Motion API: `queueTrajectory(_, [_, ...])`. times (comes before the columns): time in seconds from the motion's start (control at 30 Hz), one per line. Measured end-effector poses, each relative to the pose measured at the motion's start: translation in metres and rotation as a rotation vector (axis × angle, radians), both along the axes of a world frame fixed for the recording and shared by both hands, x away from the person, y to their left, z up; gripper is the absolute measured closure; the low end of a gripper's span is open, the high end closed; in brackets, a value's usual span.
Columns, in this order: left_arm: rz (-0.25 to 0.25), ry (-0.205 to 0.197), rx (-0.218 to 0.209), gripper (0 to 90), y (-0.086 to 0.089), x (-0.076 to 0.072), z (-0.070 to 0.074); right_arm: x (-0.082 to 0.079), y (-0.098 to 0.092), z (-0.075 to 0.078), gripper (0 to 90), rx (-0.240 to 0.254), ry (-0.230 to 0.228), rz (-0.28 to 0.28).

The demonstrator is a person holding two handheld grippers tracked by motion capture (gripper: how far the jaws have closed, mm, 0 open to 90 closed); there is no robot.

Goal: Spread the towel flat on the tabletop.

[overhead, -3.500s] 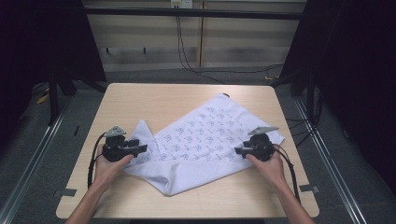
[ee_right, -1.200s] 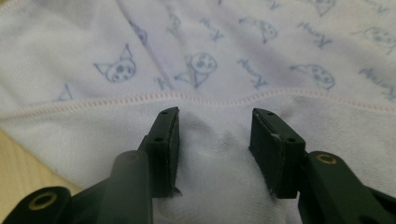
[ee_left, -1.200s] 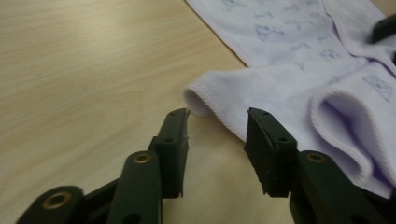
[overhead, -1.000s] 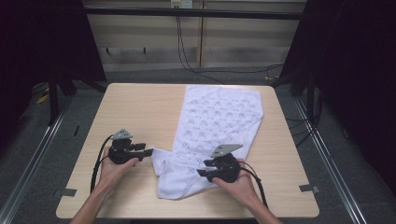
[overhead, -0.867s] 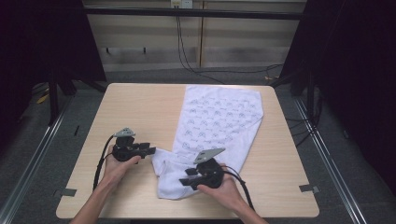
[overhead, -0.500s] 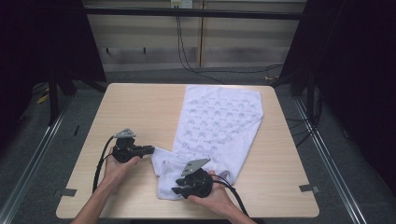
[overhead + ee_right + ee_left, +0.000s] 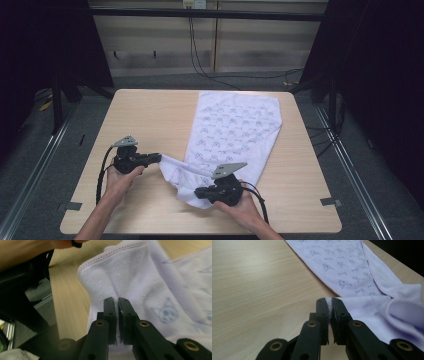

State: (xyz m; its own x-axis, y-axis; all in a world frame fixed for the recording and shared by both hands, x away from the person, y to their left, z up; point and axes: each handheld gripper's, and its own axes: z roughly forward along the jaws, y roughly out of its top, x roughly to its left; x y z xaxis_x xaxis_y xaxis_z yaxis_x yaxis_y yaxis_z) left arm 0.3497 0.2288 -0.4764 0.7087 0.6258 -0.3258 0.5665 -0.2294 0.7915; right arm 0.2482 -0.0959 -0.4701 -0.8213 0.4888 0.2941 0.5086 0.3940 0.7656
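A white towel point(image 7: 235, 125) printed with small blue figures lies lengthwise on the wooden table point(image 7: 145, 115), its near end bunched up. My left gripper point(image 7: 159, 158) is shut on a corner of that near end, left of the bunch; in the left gripper view the towel point(image 7: 352, 272) runs away from the pinched edge at the left gripper's point(image 7: 329, 302) tips. My right gripper point(image 7: 197, 192) sits at the towel's near edge, pointing left, shut on a fold. In the right gripper view the right gripper point(image 7: 117, 301) pinches the white terry underside of the towel point(image 7: 130, 272).
Bare tabletop stretches left of the towel and along the right side point(image 7: 305, 150). The table's front edge point(image 7: 200, 233) runs just below both hands. Dark curtains and metal floor rails point(image 7: 30, 170) flank the table, with cables point(image 7: 210, 60) on the floor behind.
The right gripper has carried its corner from the right side across to the near middle, folding the towel into a long strip. The left gripper has stayed almost in place.
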Motion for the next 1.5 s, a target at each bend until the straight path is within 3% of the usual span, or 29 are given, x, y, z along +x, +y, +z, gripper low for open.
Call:
queueTrajectory(0.1, [-0.008,-0.004,-0.007,85.2,-0.001,-0.001,0.002,-0.001,-0.017,0.004,85.9,0.036,0.011,-0.033])
queueTrajectory(0.17, [0.015,-0.013,0.002,85.3,-0.001,-0.003,0.003,-0.003,-0.027,0.006,88.0,0.057,0.024,-0.042])
queueTrajectory(0.33, [0.031,-0.013,-0.005,85.3,0.005,-0.003,0.006,-0.009,-0.047,0.011,88.2,0.075,0.013,-0.073])
queueTrajectory(0.4, [0.018,-0.044,0.011,85.2,0.007,-0.012,0.015,-0.015,-0.063,0.020,88.3,0.096,0.004,-0.092])
queueTrajectory(0.53, [-0.031,-0.103,-0.024,85.0,0.006,-0.041,0.037,-0.029,-0.087,0.039,88.3,0.134,-0.029,-0.110])
queueTrajectory(0.67, [-0.132,-0.144,-0.031,84.7,0.002,-0.089,0.052,-0.056,-0.111,0.060,88.2,0.138,-0.079,-0.134])
queueTrajectory(0.7, [-0.168,-0.142,-0.037,84.6,0.000,-0.103,0.050,-0.061,-0.115,0.061,88.1,0.141,-0.078,-0.133])
queueTrajectory(0.8, [-0.211,-0.118,-0.027,84.4,-0.002,-0.131,0.041,-0.083,-0.128,0.057,88.0,0.110,-0.065,-0.136])
queueTrajectory(0.93, [-0.273,-0.050,-0.043,83.8,-0.005,-0.154,0.033,-0.114,-0.145,0.048,88.2,0.057,-0.059,-0.143])
queueTrajectory(0.97, [-0.308,-0.012,-0.060,83.4,-0.007,-0.160,0.032,-0.121,-0.150,0.046,88.2,0.046,-0.058,-0.136])
queueTrajectory(1.07, [-0.339,-0.011,-0.063,77.2,-0.011,-0.172,0.032,-0.138,-0.160,0.043,86.1,0.046,-0.062,-0.117])
queueTrajectory(1.13, [-0.332,-0.025,-0.072,66.0,-0.010,-0.172,0.035,-0.141,-0.166,0.042,82.6,0.049,-0.061,-0.127])
queueTrajectory(1.2, [-0.335,-0.028,-0.093,64.6,-0.009,-0.171,0.037,-0.141,-0.171,0.040,77.4,0.074,-0.058,-0.135])
queueTrajectory(1.23, [-0.319,-0.056,-0.125,62.5,-0.004,-0.166,0.041,-0.140,-0.174,0.039,76.5,0.075,-0.055,-0.141])
queueTrajectory(1.3, [-0.303,-0.066,-0.132,57.4,-0.003,-0.162,0.043,-0.140,-0.176,0.038,74.3,0.080,-0.053,-0.141])
queueTrajectory(1.37, [-0.260,-0.063,-0.111,55.2,-0.005,-0.149,0.044,-0.137,-0.180,0.035,70.2,0.087,-0.044,-0.167])
queueTrajectory(1.43, [-0.223,-0.055,-0.068,54.6,-0.014,-0.128,0.041,-0.119,-0.180,0.027,64.8,0.030,-0.049,-0.252])
queueTrajectory(1.47, [-0.188,-0.056,-0.010,54.3,-0.025,-0.104,0.033,-0.110,-0.180,0.024,63.5,0.000,-0.038,-0.295])
queueTrajectory(1.5, [-0.191,-0.040,0.005,54.2,-0.030,-0.095,0.029,-0.099,-0.180,0.020,63.4,-0.016,-0.034,-0.318])
